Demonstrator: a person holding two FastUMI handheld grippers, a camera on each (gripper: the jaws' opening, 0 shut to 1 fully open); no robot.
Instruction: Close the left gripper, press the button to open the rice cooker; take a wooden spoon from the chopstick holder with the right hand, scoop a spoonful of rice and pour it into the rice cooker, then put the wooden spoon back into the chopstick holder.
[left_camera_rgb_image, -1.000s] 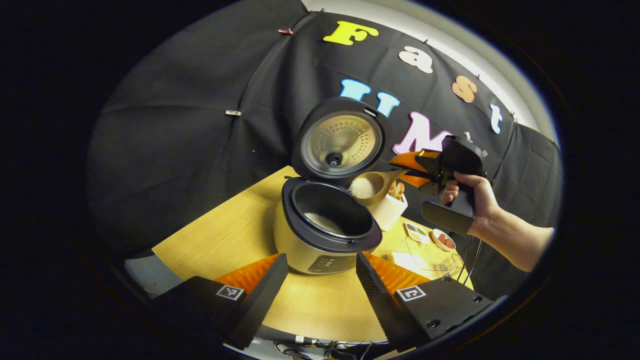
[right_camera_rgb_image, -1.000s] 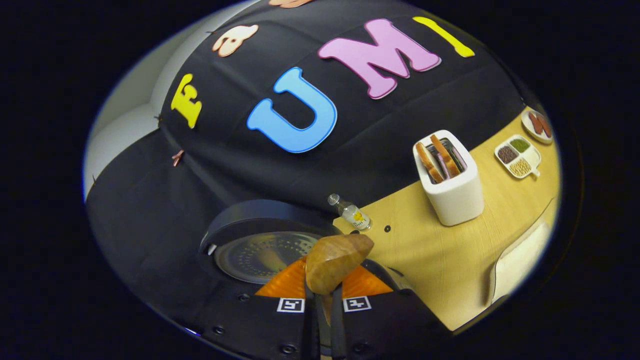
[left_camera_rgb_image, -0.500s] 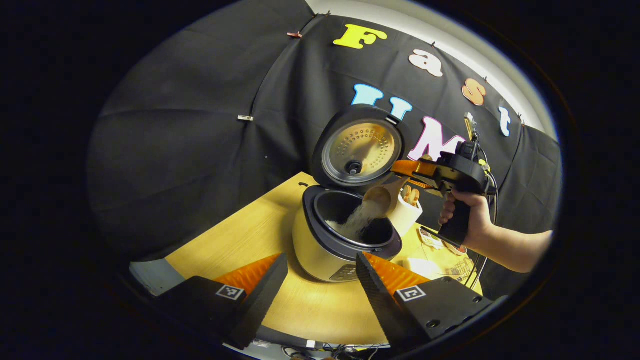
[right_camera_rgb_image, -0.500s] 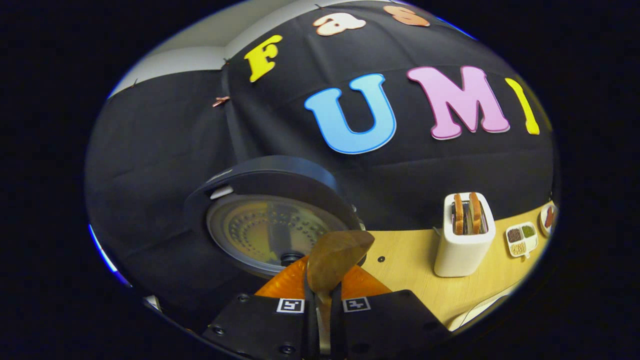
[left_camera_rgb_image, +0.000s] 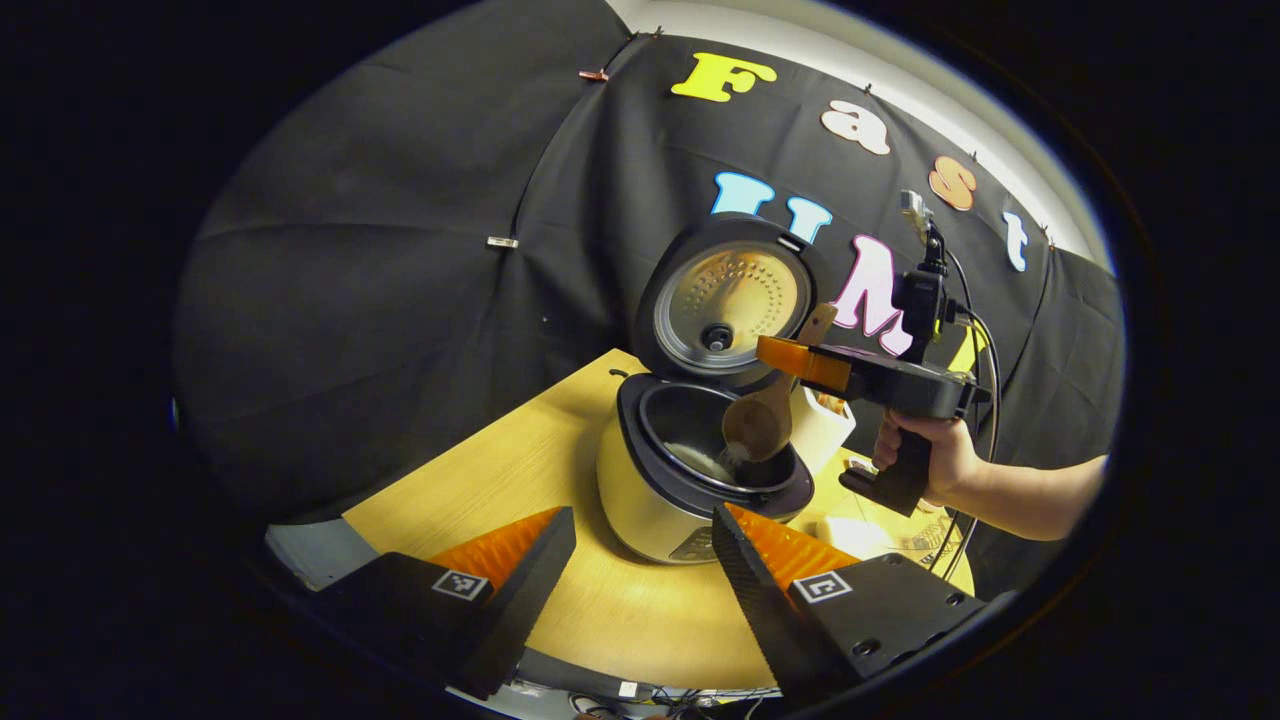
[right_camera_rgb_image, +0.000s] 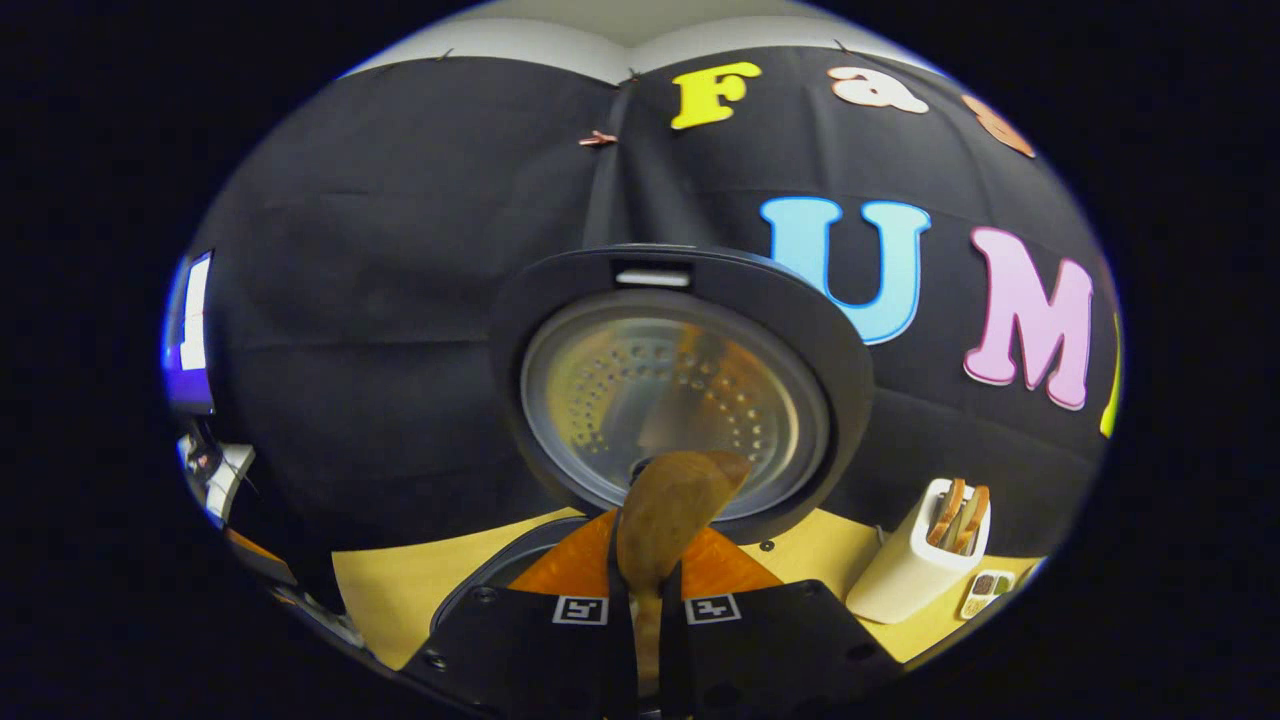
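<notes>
**Spoon tipped over the open cooker**

Black cloth walls close in a booth around a light wooden counter (left_camera_rgb_image: 480, 480). On the counter stands the cooker (left_camera_rgb_image: 690, 470), its lid (left_camera_rgb_image: 725, 300) swung up and back, so that we see the perforated metal inner face. A little white rice (left_camera_rgb_image: 700, 462) lies at the bottom of the dark pot.

In the left gripper view our left claw (left_camera_rgb_image: 640, 560) sits low in front, its two fingers spread wide with nothing between them, well short of the cooker. Across from it a hand (left_camera_rgb_image: 925, 455) holds the right claw (left_camera_rgb_image: 790, 355) level above the pot's far side. That claw is closed narrow on the spoon (left_camera_rgb_image: 760, 420), gripping its handle; the bowl hangs down into the pot's mouth, tilted, with a few grains at its lower lip.

In the right gripper view we look along the right claw (right_camera_rgb_image: 645, 610): the fingers pinch the spoon (right_camera_rgb_image: 665, 515), whose rounded back faces us, just before the raised lid (right_camera_rgb_image: 680, 385). To the right, toward the counter's back edge, stands the white holder (right_camera_rgb_image: 915, 570) with wooden utensils poking out, and beside it a small divided dish (right_camera_rgb_image: 985, 592).
</notes>
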